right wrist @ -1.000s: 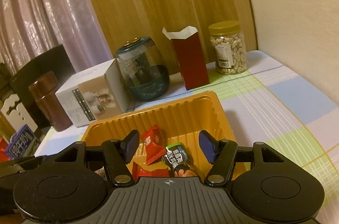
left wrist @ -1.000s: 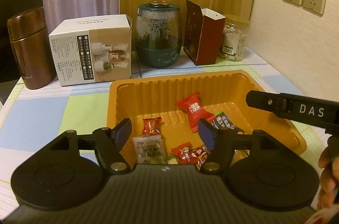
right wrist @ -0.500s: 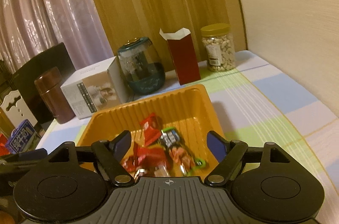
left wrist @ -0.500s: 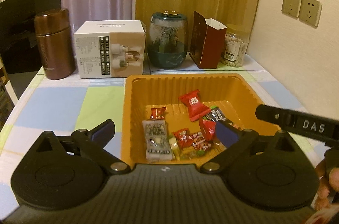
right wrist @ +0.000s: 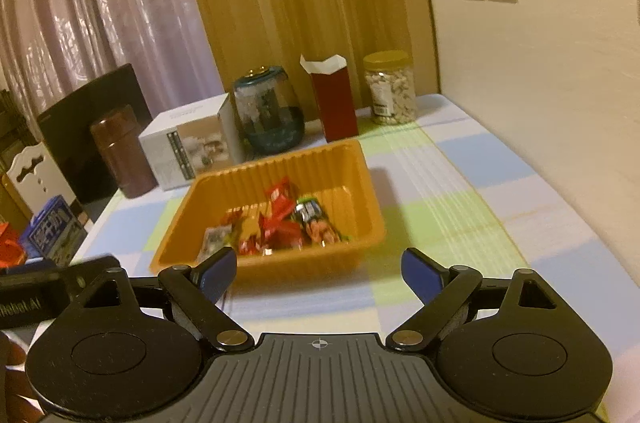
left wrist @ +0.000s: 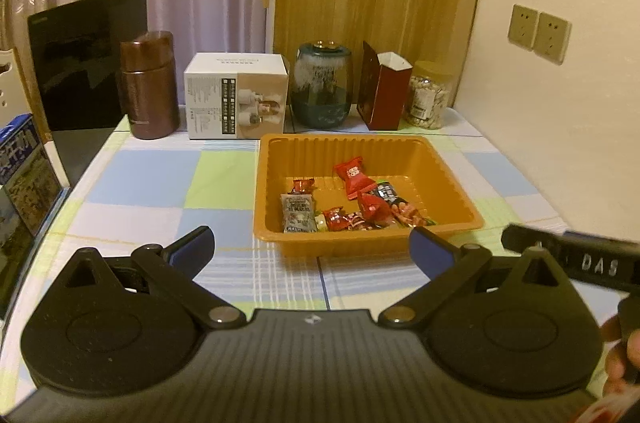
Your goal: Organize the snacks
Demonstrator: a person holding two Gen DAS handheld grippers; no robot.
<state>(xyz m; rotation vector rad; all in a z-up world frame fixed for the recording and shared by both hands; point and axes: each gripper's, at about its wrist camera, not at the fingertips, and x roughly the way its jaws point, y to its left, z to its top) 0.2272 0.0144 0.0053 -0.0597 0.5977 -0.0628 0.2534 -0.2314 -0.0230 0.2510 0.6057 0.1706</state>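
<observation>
An orange plastic tray [left wrist: 456, 183] sits on the checked tablecloth and also shows in the right wrist view [right wrist: 360, 167]. Several wrapped snacks lie in its near half: a red packet [left wrist: 353, 176], a grey packet [left wrist: 298, 213], a dark packet [left wrist: 390, 194] and small red candies [left wrist: 344, 220]. In the right wrist view the snacks [right wrist: 280, 223] lie in a heap. My left gripper [left wrist: 312, 249] is open and empty, in front of the tray. My right gripper [right wrist: 318, 269] is open and empty, in front of the tray's near rim.
Along the back stand a brown flask [left wrist: 150, 89], a white box [left wrist: 236, 97], a teal glass jar [left wrist: 322, 85], a dark red carton [left wrist: 384, 91] and a peanut jar [left wrist: 428, 97]. A blue box [left wrist: 24, 175] sits at the left edge. A wall runs along the right.
Both grippers have pulled back and up from over the tray to in front of it, and their jaws have opened wider. The snacks stay in the tray.
</observation>
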